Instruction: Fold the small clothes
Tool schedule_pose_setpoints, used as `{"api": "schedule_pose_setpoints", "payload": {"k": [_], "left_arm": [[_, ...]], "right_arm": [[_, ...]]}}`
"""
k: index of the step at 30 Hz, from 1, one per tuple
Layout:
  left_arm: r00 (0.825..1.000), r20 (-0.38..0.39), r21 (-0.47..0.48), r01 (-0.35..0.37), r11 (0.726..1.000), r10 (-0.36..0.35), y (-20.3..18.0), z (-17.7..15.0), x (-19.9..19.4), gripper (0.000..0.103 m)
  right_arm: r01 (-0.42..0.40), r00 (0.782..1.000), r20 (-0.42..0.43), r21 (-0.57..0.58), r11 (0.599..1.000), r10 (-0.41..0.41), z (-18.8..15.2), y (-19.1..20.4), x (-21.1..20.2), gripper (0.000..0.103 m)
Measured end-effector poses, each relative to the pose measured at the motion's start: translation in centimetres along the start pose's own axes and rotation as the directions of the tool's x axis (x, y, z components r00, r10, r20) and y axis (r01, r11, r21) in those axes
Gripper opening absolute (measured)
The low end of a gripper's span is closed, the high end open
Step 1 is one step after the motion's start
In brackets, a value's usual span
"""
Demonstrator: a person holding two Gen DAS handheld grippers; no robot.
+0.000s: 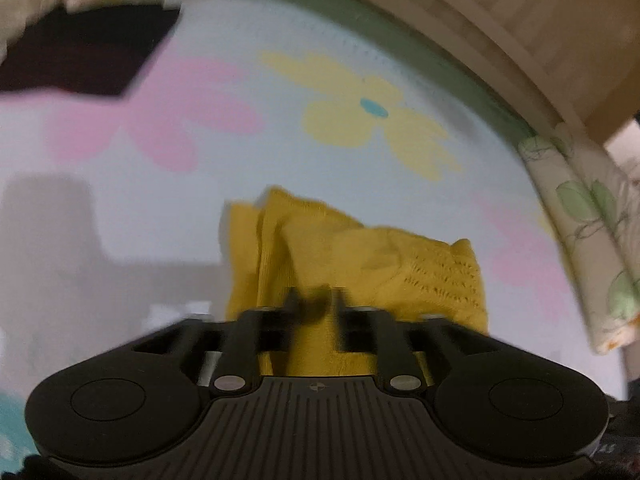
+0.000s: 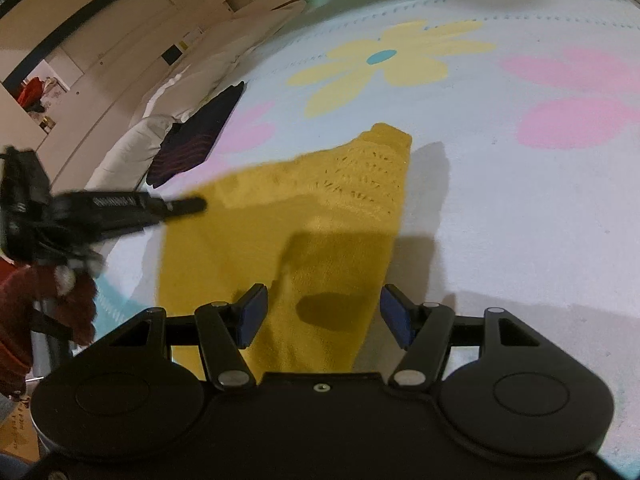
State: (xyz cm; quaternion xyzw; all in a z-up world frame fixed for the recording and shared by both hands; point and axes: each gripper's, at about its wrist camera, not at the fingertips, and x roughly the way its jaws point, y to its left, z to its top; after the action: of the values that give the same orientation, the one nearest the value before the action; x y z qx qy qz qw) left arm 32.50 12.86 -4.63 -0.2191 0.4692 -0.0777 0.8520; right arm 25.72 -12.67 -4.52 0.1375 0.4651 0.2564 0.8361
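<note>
A mustard yellow knitted garment lies on a pale blue bedspread printed with flowers. My left gripper has the cloth bunched between its narrow-set fingers, and folds run up to them. In the right wrist view the left gripper sits at the garment's far left edge, which looks raised and throws a shadow to the right. My right gripper hovers over the near part of the garment. Its blue pads stand wide apart and press on nothing.
A dark folded garment lies at the bedspread's far left edge, beside white pillows. A leaf-print pillow and a wooden headboard border the bed. A red sleeve holds the left gripper.
</note>
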Motion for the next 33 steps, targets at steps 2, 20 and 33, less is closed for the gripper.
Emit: {"api": "schedule_pose_setpoints", "payload": {"k": [2,20,33], "left_arm": [[0.999,-0.006,-0.018,0.035,0.999,-0.036,0.8,0.3,-0.1,0.069],[0.999,-0.047,0.006,0.007,1.000,-0.006,3.2,-0.6,-2.1,0.069],[0.995,-0.058,-0.006,0.080,0.997,-0.080,3.2,-0.4,-2.9,0.070]], "right_arm": [[0.021,1.000,0.009,-0.028,0.999,-0.021,0.0,0.5,-0.2,0.067],[0.037,0.999,0.000,-0.524,0.851,-0.043,-4.4,14.8,4.3,0.066],[0.043,0.996,-0.040,-0.590,0.807,-0.083,-5.7,13.6,5.3,0.009]]}}
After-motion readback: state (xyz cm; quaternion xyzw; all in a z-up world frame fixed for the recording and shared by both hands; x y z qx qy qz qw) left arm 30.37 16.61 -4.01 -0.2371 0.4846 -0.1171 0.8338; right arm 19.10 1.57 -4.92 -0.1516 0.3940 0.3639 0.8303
